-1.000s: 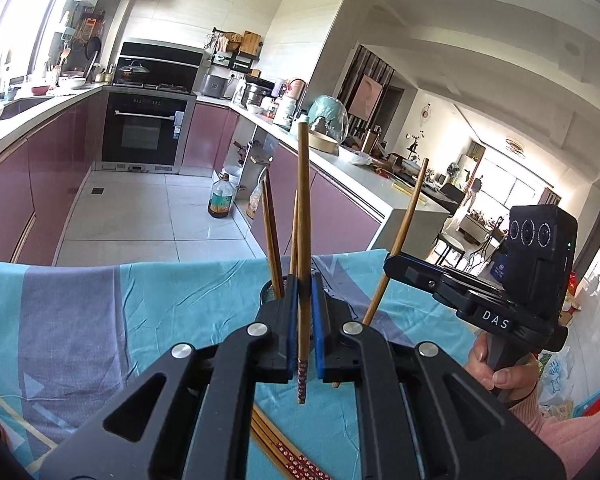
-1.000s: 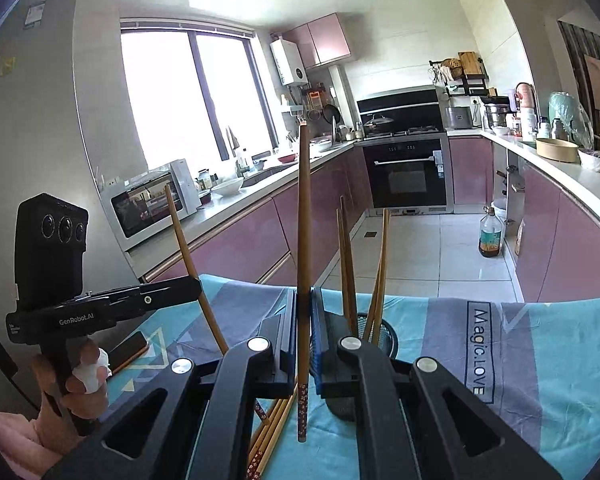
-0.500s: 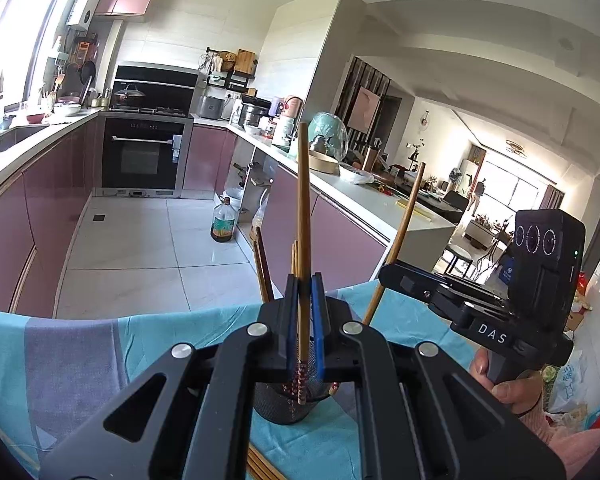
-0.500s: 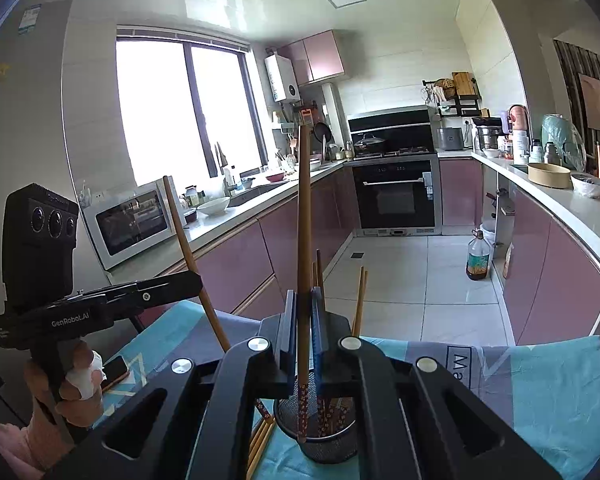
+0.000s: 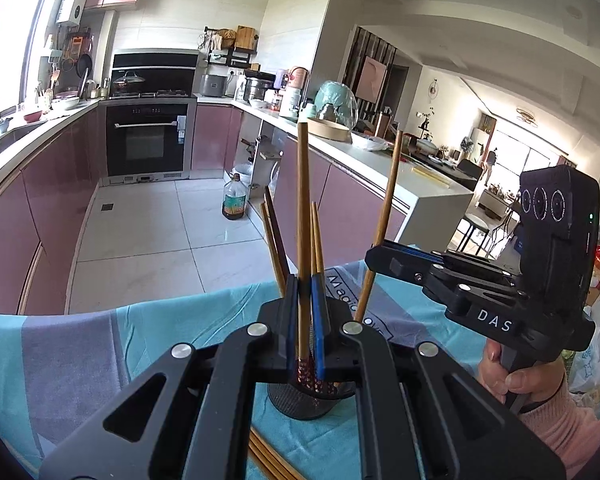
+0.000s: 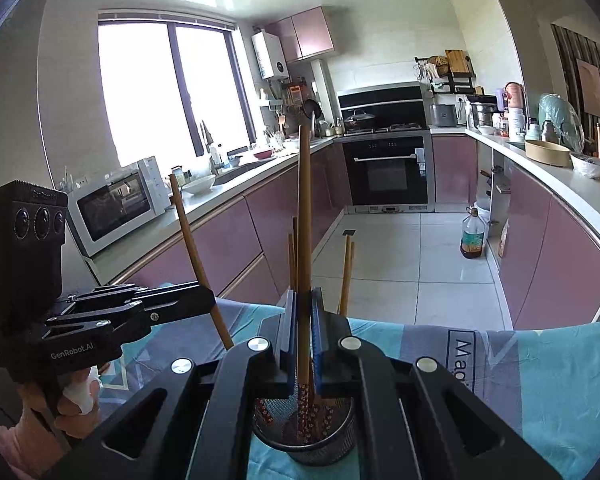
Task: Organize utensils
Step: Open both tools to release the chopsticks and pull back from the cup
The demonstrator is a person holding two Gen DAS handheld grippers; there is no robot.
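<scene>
My left gripper is shut on an upright wooden chopstick; its patterned lower end reaches into the black mesh holder below. My right gripper is shut on another upright chopstick, its patterned end inside the same holder. Several chopsticks stand in the holder. Each gripper shows in the other's view: the right one with its chopstick, the left one with its chopstick.
The holder stands on a teal and grey cloth that covers the table. Loose chopsticks lie on the cloth under my left gripper. Beyond the table edge are the kitchen floor, pink cabinets and an oven.
Both grippers have come down over the holder. The patterned ends of both held chopsticks, which hung above the cloth before, now sit inside the holder.
</scene>
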